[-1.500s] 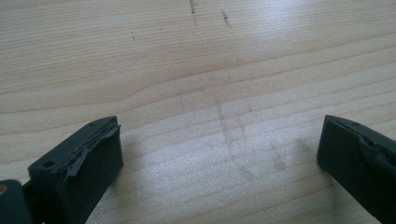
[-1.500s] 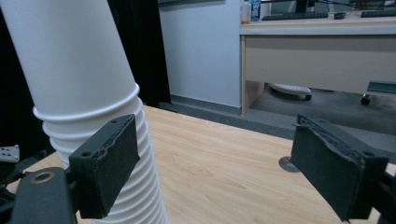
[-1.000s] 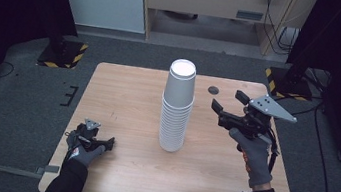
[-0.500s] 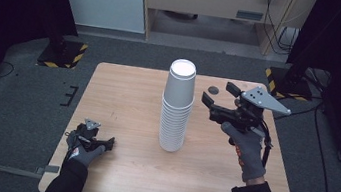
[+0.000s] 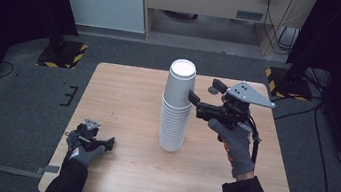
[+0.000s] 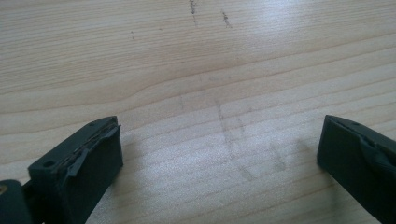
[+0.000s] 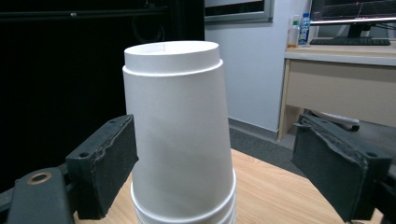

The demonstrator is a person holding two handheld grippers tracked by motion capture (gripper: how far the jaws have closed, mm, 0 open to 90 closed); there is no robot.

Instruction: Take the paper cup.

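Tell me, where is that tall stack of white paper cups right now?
In the high view the stack of white paper cups stands upside down near the middle of the wooden table, with the open right gripper at its top cup.

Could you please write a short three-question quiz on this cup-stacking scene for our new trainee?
1. True or false: the right gripper has its jaws closed on the top white paper cup.
2. Where does the left gripper sit: A) raised over the tall stack of upturned white paper cups, B) low at the near left of the light wooden table, C) off the table?
3. Fill in: in the right gripper view, the top cup stands ____ the two open black jaws.

Key
1. False: both jaws stand apart from the cup.
2. B.
3. Between.
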